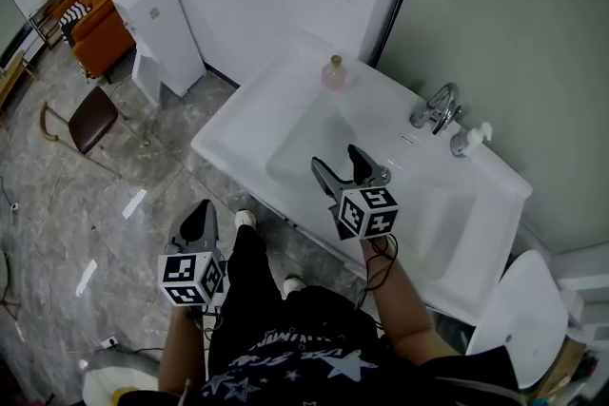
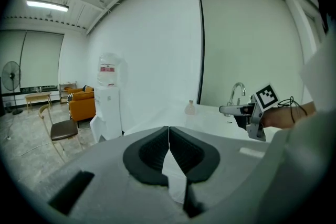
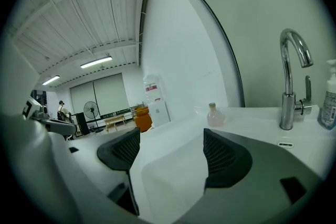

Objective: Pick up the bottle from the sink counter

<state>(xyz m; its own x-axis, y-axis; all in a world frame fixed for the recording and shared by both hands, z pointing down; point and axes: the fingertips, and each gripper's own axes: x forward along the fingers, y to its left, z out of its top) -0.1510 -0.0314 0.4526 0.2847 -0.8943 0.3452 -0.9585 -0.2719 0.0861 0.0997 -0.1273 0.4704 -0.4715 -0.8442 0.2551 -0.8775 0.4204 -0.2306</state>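
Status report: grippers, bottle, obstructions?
Right gripper open, empty, over the sink basin. Left gripper shut, empty, short of the counter. Bottle upright at counter's back corner, untouched. No obstruction seen.

The right gripper [image 3: 171, 139] has its jaws wide apart with nothing between them, above the white sink basin [image 3: 168, 178]. The small bottle [image 3: 212, 114] stands upright on the counter [image 3: 252, 119] beyond, well left of the chrome faucet [image 3: 287, 86]
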